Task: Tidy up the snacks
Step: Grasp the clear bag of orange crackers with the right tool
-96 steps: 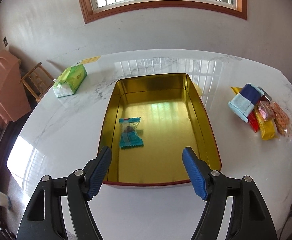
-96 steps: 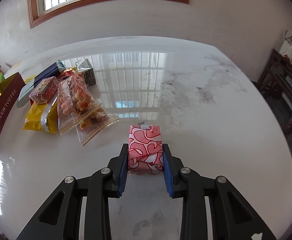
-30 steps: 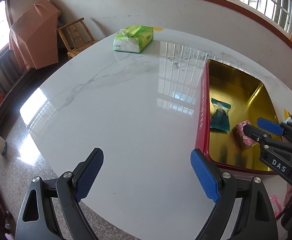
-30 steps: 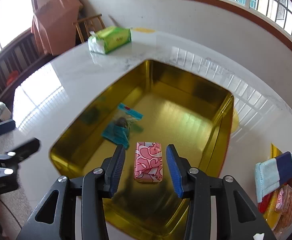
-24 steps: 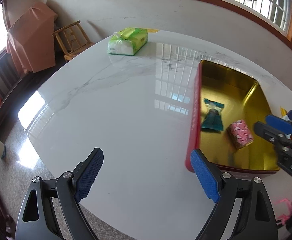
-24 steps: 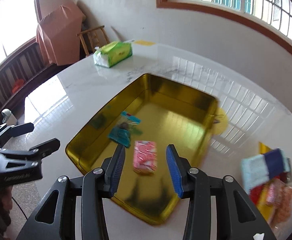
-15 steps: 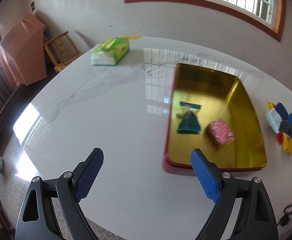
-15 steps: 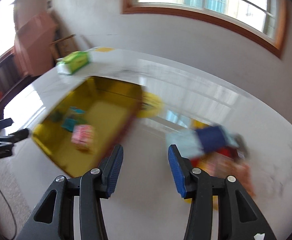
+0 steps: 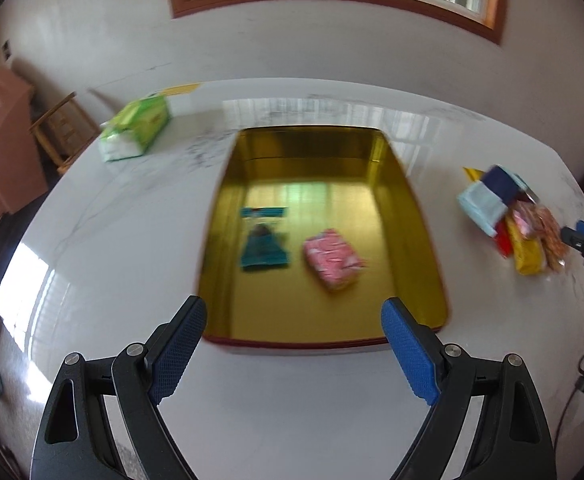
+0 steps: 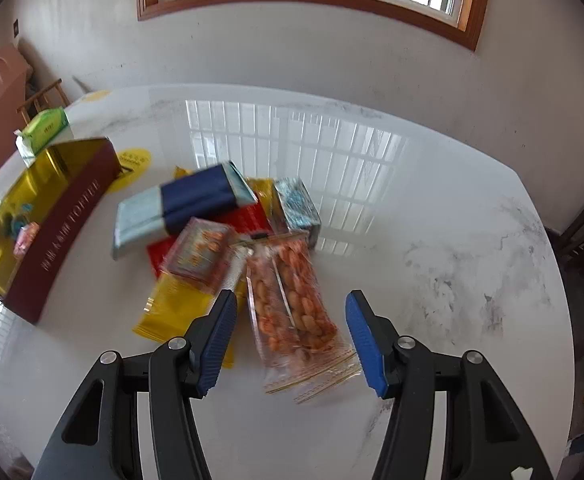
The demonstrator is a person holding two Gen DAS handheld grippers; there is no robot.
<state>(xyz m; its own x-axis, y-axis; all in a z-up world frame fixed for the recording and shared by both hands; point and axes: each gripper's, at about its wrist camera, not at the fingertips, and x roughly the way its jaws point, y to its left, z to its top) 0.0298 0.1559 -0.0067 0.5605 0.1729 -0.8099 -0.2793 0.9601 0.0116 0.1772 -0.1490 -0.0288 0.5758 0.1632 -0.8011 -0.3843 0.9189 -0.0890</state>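
Right hand-held gripper (image 10: 292, 334) has swung from the tin to the snack pile, jaws apart, empty.
White worktop (image 9: 131, 248); gold tin (image 9: 420, 220) holds teal packet (image 9: 263, 245) beside pink packet (image 9: 333, 259); left hand-held gripper (image 9: 294, 354) gapes, empty; peanut bag (image 10: 292, 304) between right fingers.

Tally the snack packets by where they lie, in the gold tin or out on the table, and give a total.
In the gold tin: 2, the teal packet and the pink packet
Loose in the pile on the table: 6 visible
Total: 8
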